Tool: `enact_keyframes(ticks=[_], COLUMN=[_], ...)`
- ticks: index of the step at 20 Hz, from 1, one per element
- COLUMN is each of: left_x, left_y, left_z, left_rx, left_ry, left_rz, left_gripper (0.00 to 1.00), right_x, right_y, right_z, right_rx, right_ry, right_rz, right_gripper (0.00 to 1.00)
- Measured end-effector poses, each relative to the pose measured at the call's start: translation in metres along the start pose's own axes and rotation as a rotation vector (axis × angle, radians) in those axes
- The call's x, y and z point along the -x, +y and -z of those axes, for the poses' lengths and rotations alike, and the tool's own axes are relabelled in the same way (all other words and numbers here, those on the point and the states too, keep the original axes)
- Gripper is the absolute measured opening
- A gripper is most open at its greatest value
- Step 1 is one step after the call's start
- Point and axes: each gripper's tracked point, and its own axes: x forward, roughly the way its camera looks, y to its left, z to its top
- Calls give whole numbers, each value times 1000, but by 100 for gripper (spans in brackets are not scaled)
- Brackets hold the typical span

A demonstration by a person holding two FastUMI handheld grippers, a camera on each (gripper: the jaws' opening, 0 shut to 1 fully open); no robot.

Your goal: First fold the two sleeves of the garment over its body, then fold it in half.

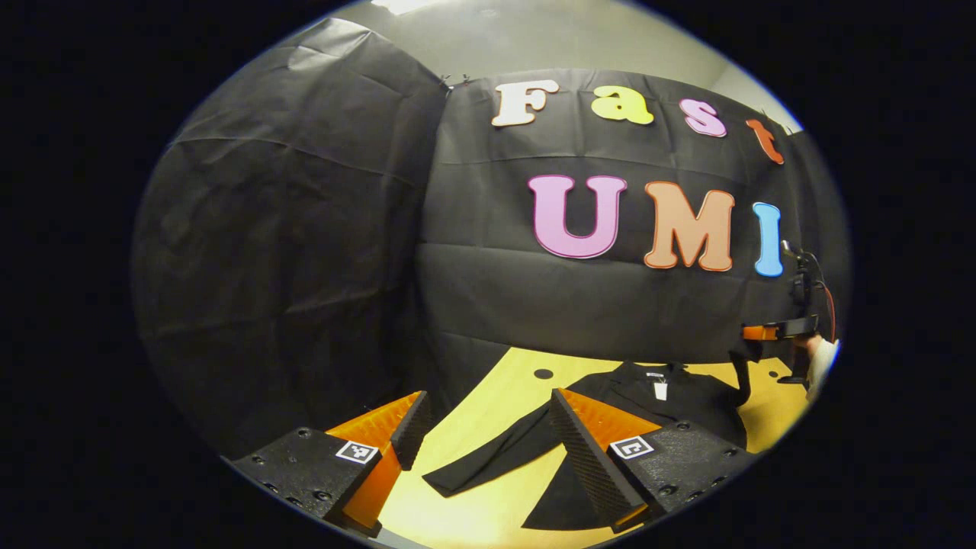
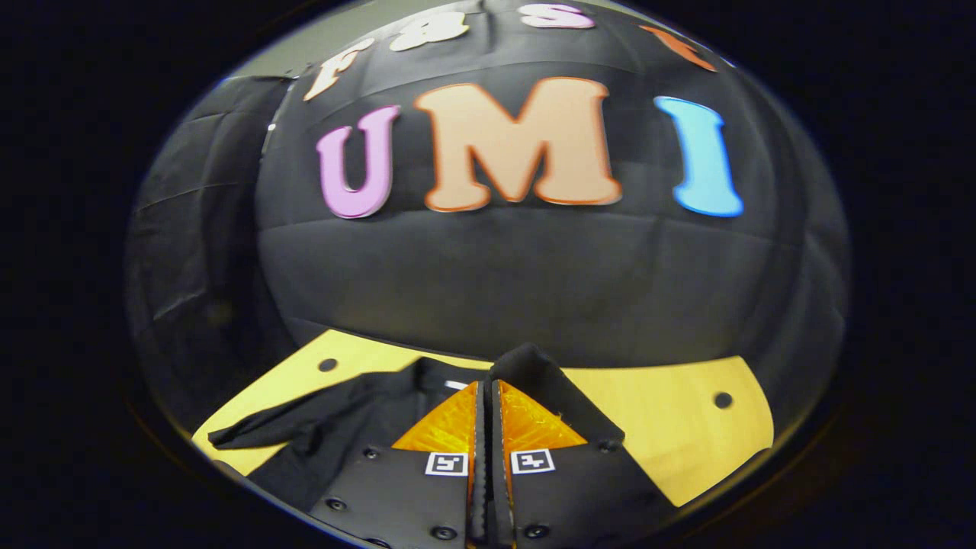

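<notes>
Garment: the black long-sleeved fabric garment (image 1: 671,408) lies on the yellow wooden tabletop (image 1: 488,427), collar towards the black cloth wall. In the left gripper view a white tag (image 1: 660,390) shows at its collar.

Left sleeve: the garment's left sleeve (image 1: 488,457) lies stretched flat away from the body, not yet folded over it. I judge it is waiting its turn.

Right sleeve: in the right gripper view, a fold of the garment's black fabric (image 2: 534,374) rises in a peak at my fingertips, above the body. I judge this is the right sleeve, held up so I can carry it over the body for the first fold.

Right gripper: my right gripper (image 2: 488,400) has its fingers nearly together, with a thin gap between them, and the black fabric seems pinched there. In the left gripper view it sits at the garment's far side (image 1: 785,329), with a hand (image 1: 820,358) behind it.

Left gripper: my left gripper (image 1: 488,427) is spread wide and holds nothing. It hovers above the tabletop near the garment's left sleeve, touching neither. I judge it is poised for that sleeve.

Table holes: small dark round holes (image 2: 328,364) sit in the tabletop beyond the garment.
</notes>
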Motion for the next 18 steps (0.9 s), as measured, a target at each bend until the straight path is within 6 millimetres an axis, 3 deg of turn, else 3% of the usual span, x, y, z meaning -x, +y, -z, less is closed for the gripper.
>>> enact_keyframes(ticks=[1,2,4,7,8,9,11,12,14,15,18], left_x=[1,3,9,18,21,25,26,23,13,9,-20], left_y=[13,26,52,77,84,88,92,91,86,83,65], left_z=[4,8,15,21,23,26,33,37,46,55,89], left_rx=[-1,-5,-7,-5,-1,4,10,11,6,-2,-34], left_ry=[6,14,34,48,51,56,66,75,98,112,176], left_rz=[-27,-55,-108,-161,-169,-174,-179,-177,-164,-154,-121], left_gripper=[99,94,94,92,89,99,94,100,94,99,95], right_x=[-15,-27,-51,-82,-90,-92,-83,-81,-69,-60,-17], right_y=[31,66,135,205,224,232,226,219,197,185,140], right_z=[-7,-10,-7,13,12,11,3,-3,-10,-13,-34], right_rx=[42,83,161,252,264,273,289,296,288,272,209], right_ry=[-3,0,9,27,18,12,-16,-26,-29,-26,-66], right_rz=[-41,-84,-155,-230,-240,-239,-198,-174,-131,-112,-52], right_gripper=[6,6,6,6,30,53,100,97,99,99,100])
